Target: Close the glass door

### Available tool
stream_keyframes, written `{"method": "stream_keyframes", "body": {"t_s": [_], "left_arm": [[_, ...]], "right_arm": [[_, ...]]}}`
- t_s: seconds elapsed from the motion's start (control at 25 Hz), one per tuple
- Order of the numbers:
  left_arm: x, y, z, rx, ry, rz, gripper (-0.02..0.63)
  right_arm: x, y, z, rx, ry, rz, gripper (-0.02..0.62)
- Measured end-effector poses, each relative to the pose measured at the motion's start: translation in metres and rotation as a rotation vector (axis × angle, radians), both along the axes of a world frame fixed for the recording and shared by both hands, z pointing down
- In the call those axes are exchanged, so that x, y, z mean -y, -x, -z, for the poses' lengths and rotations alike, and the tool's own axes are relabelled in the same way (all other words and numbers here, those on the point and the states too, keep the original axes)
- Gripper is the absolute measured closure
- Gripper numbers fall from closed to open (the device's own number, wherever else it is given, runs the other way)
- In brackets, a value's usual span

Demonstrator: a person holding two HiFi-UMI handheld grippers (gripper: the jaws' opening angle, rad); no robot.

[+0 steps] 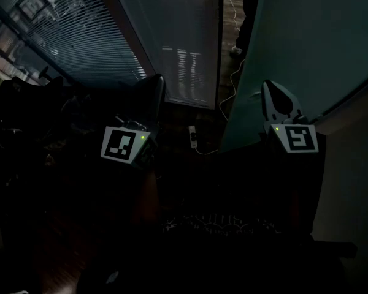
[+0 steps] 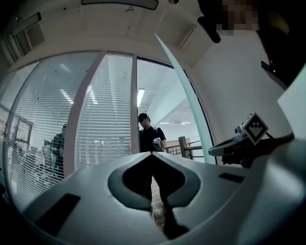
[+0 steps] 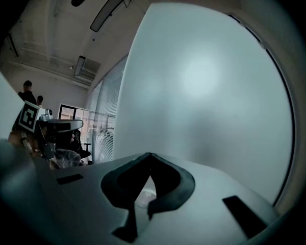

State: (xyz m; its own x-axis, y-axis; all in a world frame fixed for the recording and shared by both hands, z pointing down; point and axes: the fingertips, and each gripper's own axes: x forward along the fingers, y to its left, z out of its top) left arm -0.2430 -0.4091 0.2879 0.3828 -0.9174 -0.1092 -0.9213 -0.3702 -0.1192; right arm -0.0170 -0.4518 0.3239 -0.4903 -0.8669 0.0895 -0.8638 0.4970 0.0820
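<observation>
The door (image 1: 294, 54) stood ajar at the right of my head view, its frosted pane swung away from the frame with a narrow gap beside it. My right claw (image 3: 149, 155) sat close before the pane, which filled that claw's view. Its jaws were together on nothing, and I could not tell whether the tips touched the glass. My left claw (image 2: 153, 154) was likewise closed and empty, pointed toward the gap, where a person (image 2: 150, 137) in dark clothes stood. Left of the opening hung blinds (image 1: 80, 35) behind glass. A power strip (image 1: 192, 136) lay below the gap.
</observation>
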Motion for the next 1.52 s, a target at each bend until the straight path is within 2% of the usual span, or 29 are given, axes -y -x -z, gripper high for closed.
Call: {"method": "stream_keyframes", "body": {"t_s": [0.16, 0.32, 0.44, 0.56, 0.84, 1.04, 1.52], "left_arm": [[0.022, 0.001, 0.004, -0.007, -0.024, 0.021, 0.604], [0.031, -0.015, 0.016, -0.015, -0.054, 0.034, 0.604], [0.039, -0.026, 0.012, -0.012, -0.039, 0.036, 0.604], [0.044, -0.023, 0.007, -0.025, -0.031, 0.049, 0.604], [0.082, -0.015, 0.009, -0.025, -0.081, 0.044, 0.604], [0.122, -0.013, 0.015, -0.025, -0.095, 0.009, 0.604], [0.136, -0.012, 0.006, -0.011, -0.092, -0.023, 0.604]], "right_arm": [[0.01, 0.007, -0.002, -0.018, -0.004, 0.048, 0.592], [0.014, 0.004, 0.008, -0.036, -0.006, 0.095, 0.592], [0.023, 0.0, 0.014, -0.032, -0.009, 0.119, 0.592], [0.026, 0.003, 0.012, -0.034, -0.009, 0.139, 0.592], [0.048, 0.015, 0.009, -0.054, -0.024, 0.17, 0.592], [0.071, 0.028, 0.019, -0.046, -0.046, 0.177, 0.592], [0.091, 0.023, 0.005, -0.038, -0.049, 0.107, 0.592]]}}
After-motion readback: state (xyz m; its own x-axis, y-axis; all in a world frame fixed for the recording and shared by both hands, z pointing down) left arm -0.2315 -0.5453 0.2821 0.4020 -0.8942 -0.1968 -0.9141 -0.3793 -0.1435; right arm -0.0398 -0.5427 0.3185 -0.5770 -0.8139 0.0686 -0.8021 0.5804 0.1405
